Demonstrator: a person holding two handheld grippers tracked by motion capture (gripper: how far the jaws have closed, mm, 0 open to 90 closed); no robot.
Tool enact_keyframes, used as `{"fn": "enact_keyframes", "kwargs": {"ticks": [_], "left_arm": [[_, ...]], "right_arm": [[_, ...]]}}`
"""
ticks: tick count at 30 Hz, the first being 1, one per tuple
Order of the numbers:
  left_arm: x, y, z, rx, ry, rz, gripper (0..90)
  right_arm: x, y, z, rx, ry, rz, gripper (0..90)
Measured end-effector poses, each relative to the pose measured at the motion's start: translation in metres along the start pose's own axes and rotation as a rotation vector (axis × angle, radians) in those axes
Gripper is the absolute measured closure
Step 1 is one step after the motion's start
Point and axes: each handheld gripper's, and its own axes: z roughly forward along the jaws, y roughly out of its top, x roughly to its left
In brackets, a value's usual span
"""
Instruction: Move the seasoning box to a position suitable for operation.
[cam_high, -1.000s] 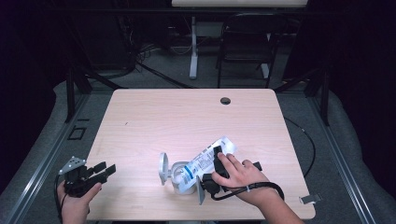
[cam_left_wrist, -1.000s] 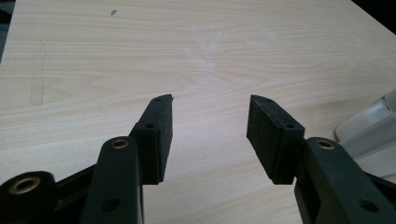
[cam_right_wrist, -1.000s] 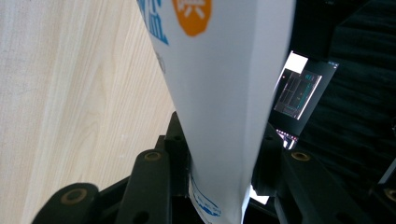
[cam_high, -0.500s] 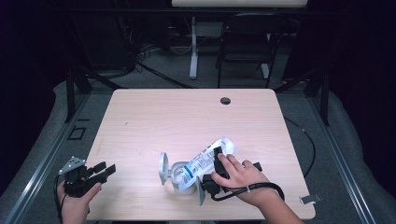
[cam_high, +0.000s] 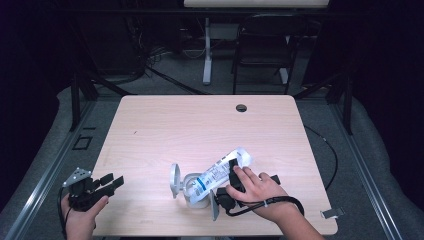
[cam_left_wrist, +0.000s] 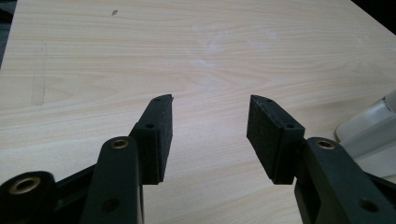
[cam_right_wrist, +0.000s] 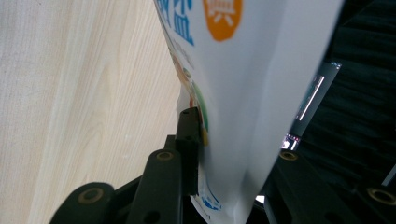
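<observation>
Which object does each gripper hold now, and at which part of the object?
The right gripper is closing on the white pouch near its upper end; the pouch sits between its jaws. The left gripper is open and holds nothing.

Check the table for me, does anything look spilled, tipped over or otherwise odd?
Nothing looks spilled. The one odd sight is the white pouch: it lies tilted with its lower end inside an open white container, whose round lid stands on edge beside it. The right tool grips the pouch.
</observation>
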Motion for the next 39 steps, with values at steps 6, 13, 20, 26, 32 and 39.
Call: {"fn": "enact_keyframes", "kwargs": {"ticks": [6,13,20,26,32,39], "left_arm": [[0.0009,-0.0003,-0.0001,0.008,0.0,-0.002,50.9],[0.0011,-0.0006,0.0004,0.001,0.002,-0.004,50.9],[0.0016,-0.0004,-0.0002,0.011,0.001,-0.002,50.9],[0.0012,-0.0008,0.0006,-0.002,0.006,-0.004,50.9],[0.0014,-0.0004,-0.0001,0.009,0.001,-0.002,50.9],[0.0018,-0.0005,-0.0002,0.01,0.001,-0.002,50.9]], "right_arm": [[-0.0007,0.0006,-0.0013,0.009,0.006,-0.008,75.4],[0.0011,0.001,-0.0011,-0.004,0.012,0.001,77.5],[0.0012,0.0014,-0.0016,-0.006,0.016,-0.002,79.4],[0.0004,0.0014,-0.0026,-0.009,0.013,-0.004,80.0],[0.0003,0.001,-0.0034,-0.009,0.004,-0.011,80.1],[0.0007,0.0011,-0.0036,-0.007,-0.009,-0.031,80.2]]}}
